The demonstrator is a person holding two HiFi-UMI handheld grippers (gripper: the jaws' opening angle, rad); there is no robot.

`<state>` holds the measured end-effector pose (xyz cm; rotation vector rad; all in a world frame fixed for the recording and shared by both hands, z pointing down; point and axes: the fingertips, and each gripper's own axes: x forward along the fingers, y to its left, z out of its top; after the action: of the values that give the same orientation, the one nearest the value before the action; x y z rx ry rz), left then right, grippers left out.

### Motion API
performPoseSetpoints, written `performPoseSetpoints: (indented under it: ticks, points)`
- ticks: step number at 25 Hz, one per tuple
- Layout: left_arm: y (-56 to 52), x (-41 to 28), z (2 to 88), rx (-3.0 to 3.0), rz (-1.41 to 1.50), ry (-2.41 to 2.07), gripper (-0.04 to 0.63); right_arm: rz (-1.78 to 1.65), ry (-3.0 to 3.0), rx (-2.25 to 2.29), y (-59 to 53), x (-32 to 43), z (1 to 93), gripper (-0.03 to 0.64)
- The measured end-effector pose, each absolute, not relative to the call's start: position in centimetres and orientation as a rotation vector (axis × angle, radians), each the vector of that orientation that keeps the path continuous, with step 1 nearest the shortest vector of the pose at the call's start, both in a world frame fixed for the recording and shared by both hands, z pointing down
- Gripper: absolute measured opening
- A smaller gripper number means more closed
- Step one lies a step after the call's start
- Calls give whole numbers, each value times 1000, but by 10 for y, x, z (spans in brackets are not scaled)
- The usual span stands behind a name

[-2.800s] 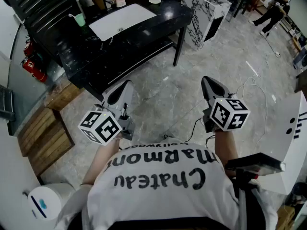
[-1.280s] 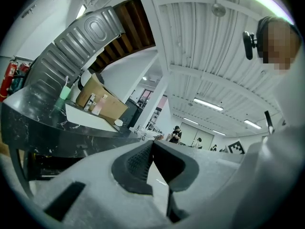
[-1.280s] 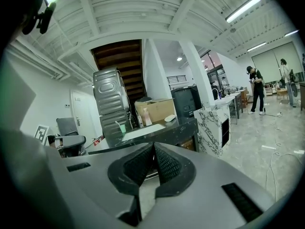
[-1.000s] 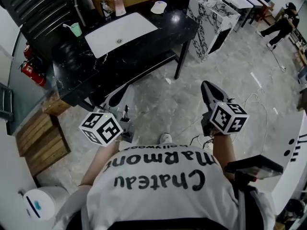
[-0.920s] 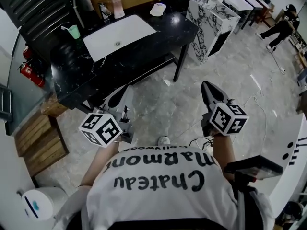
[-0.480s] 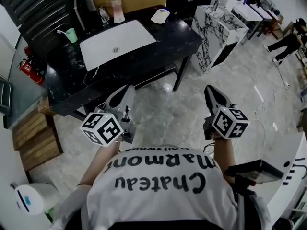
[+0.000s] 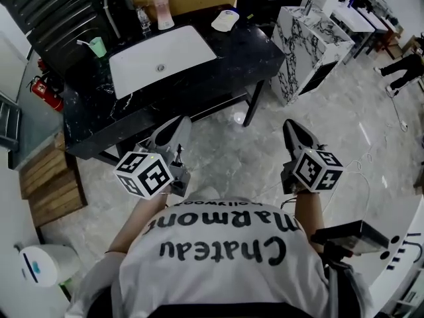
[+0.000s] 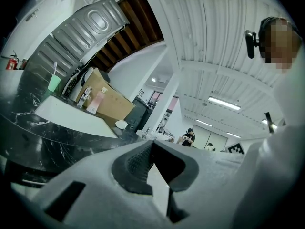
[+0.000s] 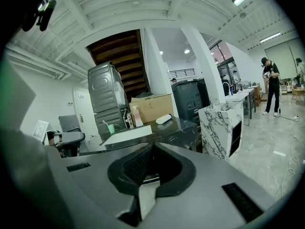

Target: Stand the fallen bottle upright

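Note:
A black counter [image 7: 252, 55] with a white sink [image 7: 162, 58] stands ahead of me. At its far right corner lies a white rounded bottle [image 7: 225, 20] on its side, small in the left gripper view [image 8: 122, 124] and in the right gripper view [image 9: 163, 119]. A pink pump bottle [image 7: 159, 5] stands upright behind the sink. My left gripper [image 7: 173, 130] hangs in front of the counter's near edge, jaws shut and empty [image 8: 151, 142]. Over the floor to the right, my right gripper [image 7: 292, 128] is also shut on nothing [image 9: 152, 146].
A green cup [image 7: 97, 46] with a toothbrush and a faucet [image 7: 142, 18] stand by the sink. A marble-patterned cabinet [image 7: 311, 38] stands to the counter's right. Wooden pallets [image 7: 50, 177], a red fire extinguisher [image 7: 40, 88] and a white bin [image 7: 40, 264] are on the left. A person [image 7: 404, 71] stands far right.
The counter has come nearer and lower in the head view. Both grippers have advanced toward it, still shut; the left one now reaches its near edge.

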<state>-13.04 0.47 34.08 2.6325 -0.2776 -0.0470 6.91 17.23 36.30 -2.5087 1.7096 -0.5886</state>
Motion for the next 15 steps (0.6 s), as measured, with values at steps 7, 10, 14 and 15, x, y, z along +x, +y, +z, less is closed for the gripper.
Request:
performPoseSetpoints:
  ticks: [7, 10, 14, 15]
  points:
    - [-4, -109, 347, 2641, 2, -287, 14, -664, 1708, -2482, 161, 85, 382, 14]
    - [-16, -92, 353, 2636, 16, -288, 14, -687, 1698, -2478, 150, 101, 387, 14]
    - [-43, -61, 355, 2628, 13, -285, 14, -718, 1707, -2479, 126, 128, 390, 14]
    - [-50, -52, 354, 2628, 10, -285, 14, -728, 1707, -2479, 120, 135, 390, 14]
